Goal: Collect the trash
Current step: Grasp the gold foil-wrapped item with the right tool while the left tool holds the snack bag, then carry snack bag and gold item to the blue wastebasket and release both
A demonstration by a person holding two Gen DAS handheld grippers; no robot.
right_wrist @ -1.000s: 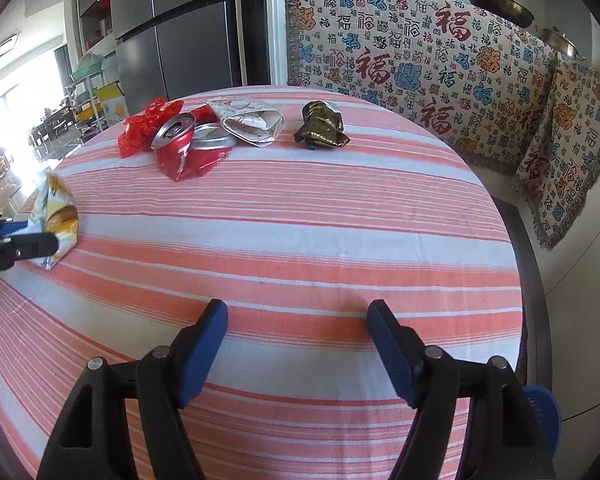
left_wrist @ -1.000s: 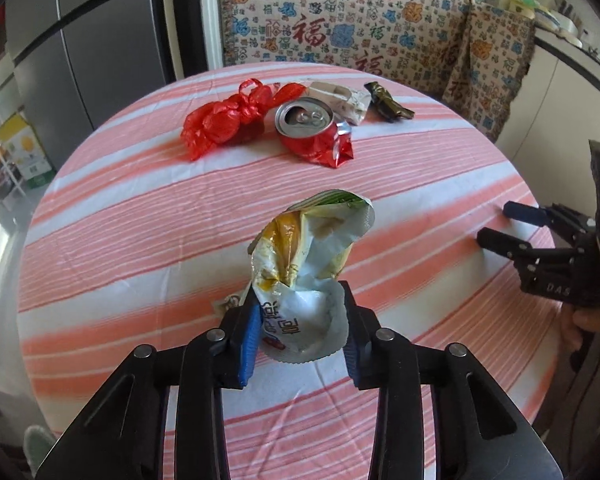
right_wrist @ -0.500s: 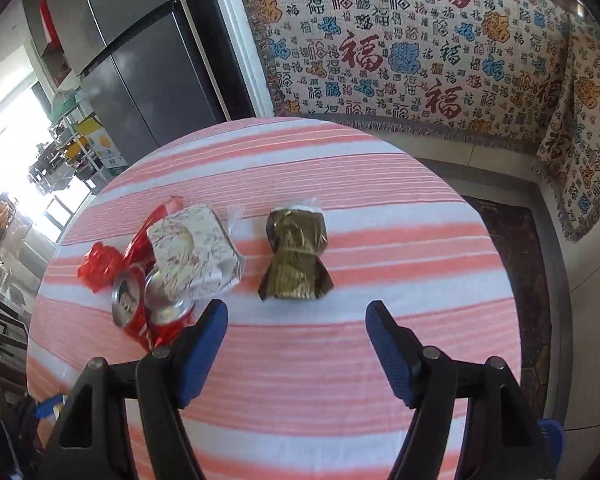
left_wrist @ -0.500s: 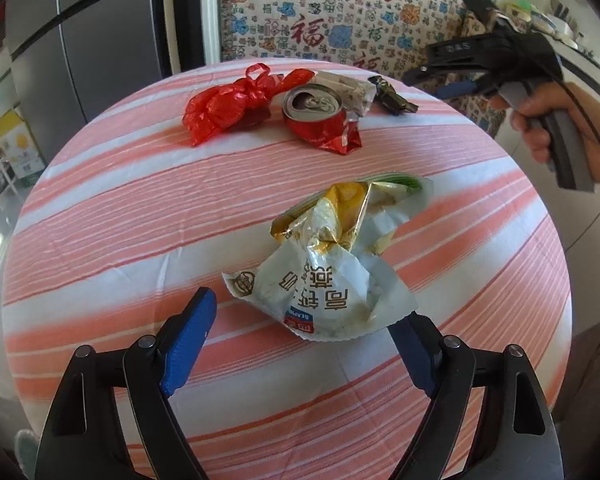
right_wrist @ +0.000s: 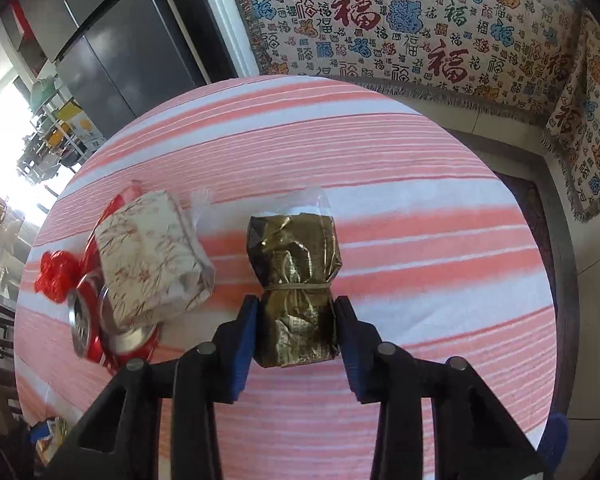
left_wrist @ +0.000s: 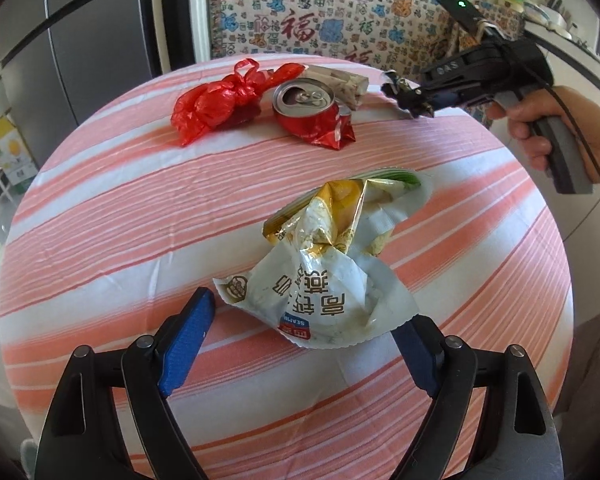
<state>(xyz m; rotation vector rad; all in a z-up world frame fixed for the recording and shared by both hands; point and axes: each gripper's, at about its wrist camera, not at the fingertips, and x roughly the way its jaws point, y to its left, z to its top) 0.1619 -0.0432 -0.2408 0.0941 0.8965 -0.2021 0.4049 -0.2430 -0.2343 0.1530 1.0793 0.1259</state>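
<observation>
A crumpled white and gold snack bag (left_wrist: 324, 268) lies on the striped round table (left_wrist: 100, 224). My left gripper (left_wrist: 300, 340) is open around its near end, not squeezing it. My right gripper (right_wrist: 296, 332) is shut on a dark gold foil wrapper (right_wrist: 296, 280) tied with a band, at the table's far side; it also shows in the left wrist view (left_wrist: 414, 106). A crushed red can (left_wrist: 312, 114), a red plastic bag (left_wrist: 216, 104) and a patterned paper packet (right_wrist: 156, 264) lie together.
A patterned cloth (right_wrist: 420, 28) covers the seat behind the table. A grey fridge (left_wrist: 60, 52) stands at the left. The table edge drops off close on the right (right_wrist: 556, 280). A second can lid (right_wrist: 128, 336) lies under the packet.
My left gripper let go of the snack bag and opened wide; the bag now lies on the table. My right gripper moved across to the foil wrapper and closed on it.
</observation>
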